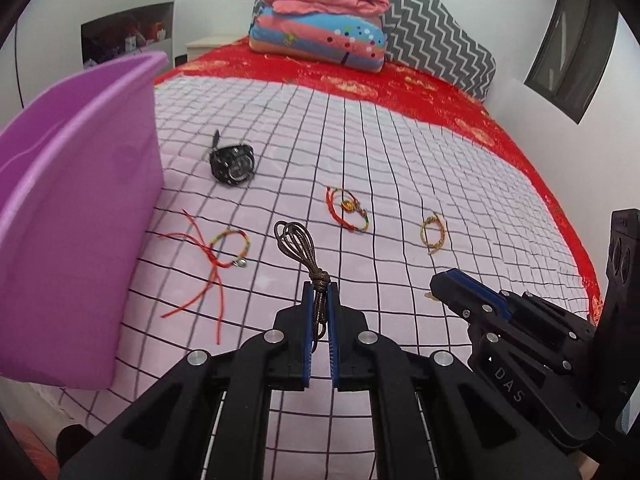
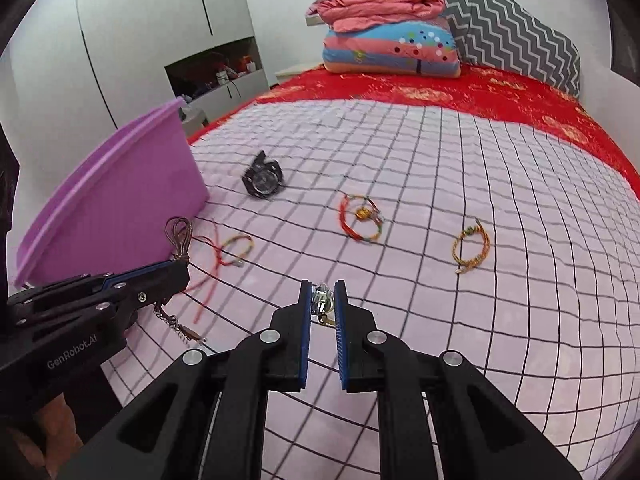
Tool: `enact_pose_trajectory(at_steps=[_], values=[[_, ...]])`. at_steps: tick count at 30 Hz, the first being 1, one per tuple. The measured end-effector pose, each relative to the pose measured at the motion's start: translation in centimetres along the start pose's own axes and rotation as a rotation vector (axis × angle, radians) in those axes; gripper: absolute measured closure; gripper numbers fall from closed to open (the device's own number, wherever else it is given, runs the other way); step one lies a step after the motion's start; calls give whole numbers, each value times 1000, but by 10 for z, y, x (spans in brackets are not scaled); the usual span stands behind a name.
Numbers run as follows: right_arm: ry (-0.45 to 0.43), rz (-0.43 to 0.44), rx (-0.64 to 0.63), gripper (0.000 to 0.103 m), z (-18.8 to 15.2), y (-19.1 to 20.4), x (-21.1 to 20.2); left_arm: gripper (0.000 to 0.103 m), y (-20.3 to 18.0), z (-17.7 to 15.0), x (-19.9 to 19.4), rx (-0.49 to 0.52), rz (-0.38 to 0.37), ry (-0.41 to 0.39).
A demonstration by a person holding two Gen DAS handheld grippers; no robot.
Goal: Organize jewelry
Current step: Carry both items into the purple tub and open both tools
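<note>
The left gripper (image 1: pixel 320 292) is pinching a brown coiled cord necklace (image 1: pixel 298 242); the right gripper (image 2: pixel 323 296) is pinching a small silver metal trinket (image 2: pixel 321 299). A black wristwatch (image 1: pixel 233 164) and three woven string bracelets are still lying on the checked bed (image 1: pixel 400 160) beside the purple plastic bin (image 1: pixel 72 200).

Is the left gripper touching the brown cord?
Touching. The left wrist view shows the left gripper with jaws shut on the brown cord, its knot pinched between the blue pads.

bright even light, fisheye-warped edges, slight blur
</note>
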State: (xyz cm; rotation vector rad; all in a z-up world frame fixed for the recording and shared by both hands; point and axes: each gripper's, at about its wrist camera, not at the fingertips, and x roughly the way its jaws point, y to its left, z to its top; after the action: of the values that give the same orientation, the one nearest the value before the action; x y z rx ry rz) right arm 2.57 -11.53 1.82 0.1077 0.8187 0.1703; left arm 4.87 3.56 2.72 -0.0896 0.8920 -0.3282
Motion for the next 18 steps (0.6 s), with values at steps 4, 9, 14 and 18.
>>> enact_pose_trajectory(at_steps=[4, 9, 14, 18], values=[[-36, 24, -20, 92, 13, 19, -14, 96, 11, 8, -27, -1, 15, -43], [-81, 74, -55, 92, 38, 47, -30, 96, 29, 19, -57, 5, 47, -84], [-121, 131, -106, 92, 64, 83, -38, 96, 50, 33, -87, 7, 97, -142], [-132, 172, -152, 92, 80, 113, -39, 96, 70, 45, -110, -14, 125, -199]])
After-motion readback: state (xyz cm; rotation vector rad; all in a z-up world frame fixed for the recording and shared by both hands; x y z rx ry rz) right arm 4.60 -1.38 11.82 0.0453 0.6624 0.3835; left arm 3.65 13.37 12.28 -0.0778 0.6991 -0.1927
